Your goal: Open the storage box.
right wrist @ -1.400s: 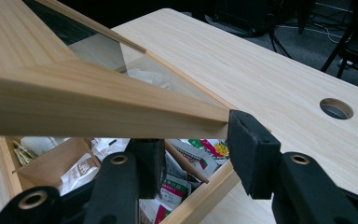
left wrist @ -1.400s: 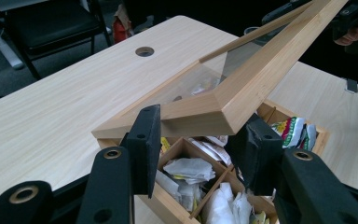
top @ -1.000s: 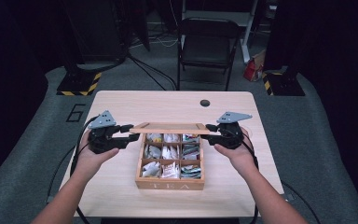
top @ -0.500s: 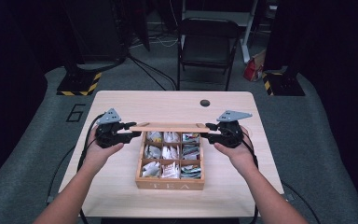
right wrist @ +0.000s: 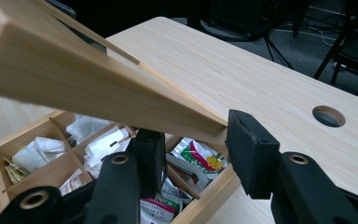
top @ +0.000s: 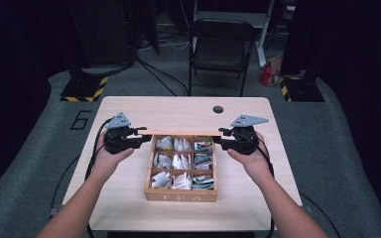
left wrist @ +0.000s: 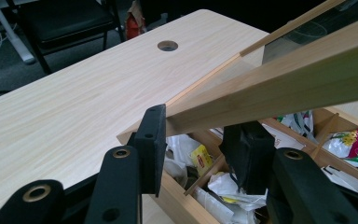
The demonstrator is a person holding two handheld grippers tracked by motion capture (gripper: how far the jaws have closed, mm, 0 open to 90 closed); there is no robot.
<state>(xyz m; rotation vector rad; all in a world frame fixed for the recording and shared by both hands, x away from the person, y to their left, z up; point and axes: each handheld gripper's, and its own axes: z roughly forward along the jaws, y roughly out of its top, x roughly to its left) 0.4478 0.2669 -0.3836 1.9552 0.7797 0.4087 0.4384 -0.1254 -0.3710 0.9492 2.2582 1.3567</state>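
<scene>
A wooden tea box (top: 181, 196) sits on the pale wooden table (top: 129, 208), its nine compartments stuffed with tea bags (top: 181, 161) in white, yellow and green wrappers. Its lid (top: 178, 133), a wooden frame around a clear pane, hangs raised over the far edge of the box and runs level from one side to the other between the two grippers. The left gripper (top: 140, 137) has the lid's left end between its black pads; its jaws have just been closing, and in the left gripper view the near pad (left wrist: 151, 144) lies against the frame's side face while the other sits under the frame, so the grip is narrow and on the lid. The right gripper (top: 222, 138) clamps the lid's right end in the same way, one pad (right wrist: 251, 151) flat on the end corner of the frame. A round cable hole (top: 218, 109) lies in the table beyond the box, and a black folding chair (top: 221, 49) stands behind the table
</scene>
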